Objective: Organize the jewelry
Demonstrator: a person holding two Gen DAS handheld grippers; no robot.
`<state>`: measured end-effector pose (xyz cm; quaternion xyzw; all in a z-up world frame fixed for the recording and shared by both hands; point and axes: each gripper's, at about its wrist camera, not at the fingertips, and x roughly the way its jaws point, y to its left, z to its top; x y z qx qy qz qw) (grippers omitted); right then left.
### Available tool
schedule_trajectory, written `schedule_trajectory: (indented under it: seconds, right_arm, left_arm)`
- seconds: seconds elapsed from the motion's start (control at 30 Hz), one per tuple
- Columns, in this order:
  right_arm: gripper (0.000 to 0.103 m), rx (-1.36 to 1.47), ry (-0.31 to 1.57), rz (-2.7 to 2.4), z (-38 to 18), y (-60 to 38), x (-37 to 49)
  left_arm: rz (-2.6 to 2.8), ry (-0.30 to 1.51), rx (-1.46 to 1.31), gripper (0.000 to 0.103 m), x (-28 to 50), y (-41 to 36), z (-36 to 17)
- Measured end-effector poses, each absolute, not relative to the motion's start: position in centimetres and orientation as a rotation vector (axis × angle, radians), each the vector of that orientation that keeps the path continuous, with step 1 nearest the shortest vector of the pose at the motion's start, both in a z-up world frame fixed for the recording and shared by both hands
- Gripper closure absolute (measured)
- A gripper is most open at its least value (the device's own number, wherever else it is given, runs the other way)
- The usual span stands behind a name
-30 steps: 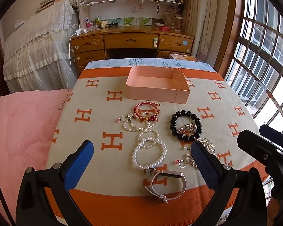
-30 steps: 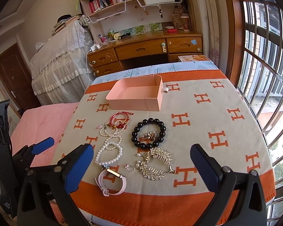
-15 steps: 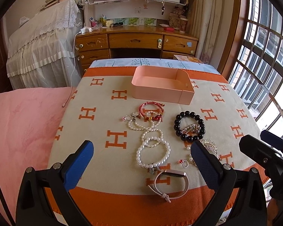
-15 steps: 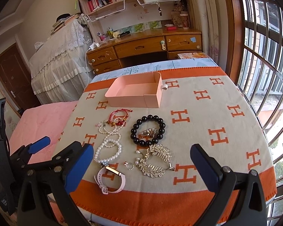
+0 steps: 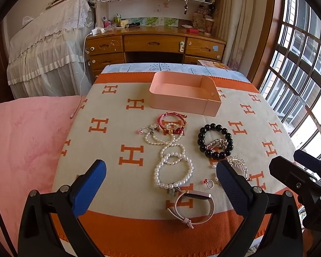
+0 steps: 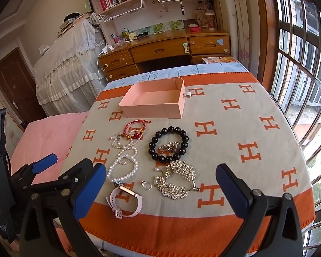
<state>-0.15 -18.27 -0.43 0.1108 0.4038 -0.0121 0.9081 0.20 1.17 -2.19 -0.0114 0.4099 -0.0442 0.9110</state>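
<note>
Between the wide-open, empty left gripper (image 5: 160,187) fingers lies the pearl bracelet (image 5: 173,173), nearer it than the equally open, empty right gripper (image 6: 160,187), with the pink tray (image 5: 185,95) straight beyond.

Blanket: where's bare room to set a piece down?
Free: right of the black bead bracelet toward the window, and left of the pearl strands. The pink tray is empty. Crowded: the strip from red cord bracelet to pink watch.
</note>
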Motion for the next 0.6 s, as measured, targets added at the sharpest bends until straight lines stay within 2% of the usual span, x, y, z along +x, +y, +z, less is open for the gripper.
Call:
schedule_trajectory:
  seconds: [0.6]
  right_arm:
    - [0.0,0.227,0.86,-0.023,-0.78,-18.38,0.59]
  left_arm:
    - [-0.089,0.881,-0.048,0.001,1.14,2.01,-2.83]
